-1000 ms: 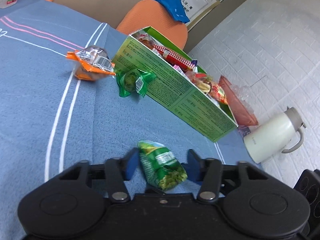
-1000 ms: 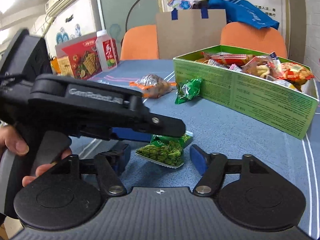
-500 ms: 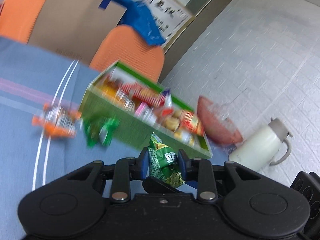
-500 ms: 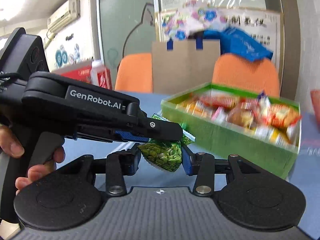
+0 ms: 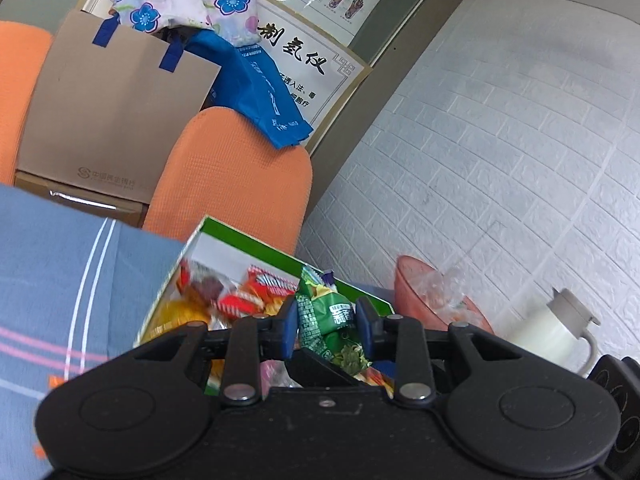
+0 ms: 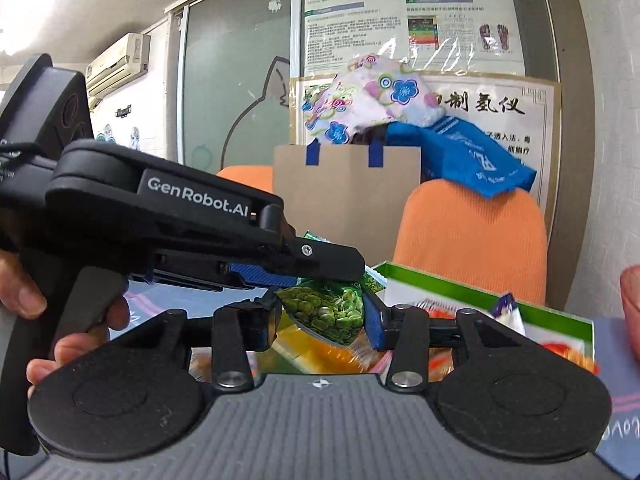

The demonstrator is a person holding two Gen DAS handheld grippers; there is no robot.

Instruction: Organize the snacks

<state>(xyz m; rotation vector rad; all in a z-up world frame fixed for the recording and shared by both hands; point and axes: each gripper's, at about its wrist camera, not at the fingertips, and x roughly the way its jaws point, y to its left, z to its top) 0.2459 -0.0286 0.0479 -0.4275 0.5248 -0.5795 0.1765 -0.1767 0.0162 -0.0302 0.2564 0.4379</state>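
Two handheld grippers share one small green pea packet (image 5: 328,320), lifted clear of the blue tablecloth (image 5: 52,280) and held just over the open green snack box (image 6: 472,286). The left gripper (image 5: 326,328) is clamped across the packet's middle. The right gripper (image 6: 322,314) also has its pads pressed on the packet's two edges. From the right camera the left gripper's body reaches in from nine o'clock, and the box lies toward four o'clock. The box already holds many wrapped snacks. The packet looks light, soft and crinkly, probably slick film around loose peas. A grip on the flat sealed edges should hold without crushing.
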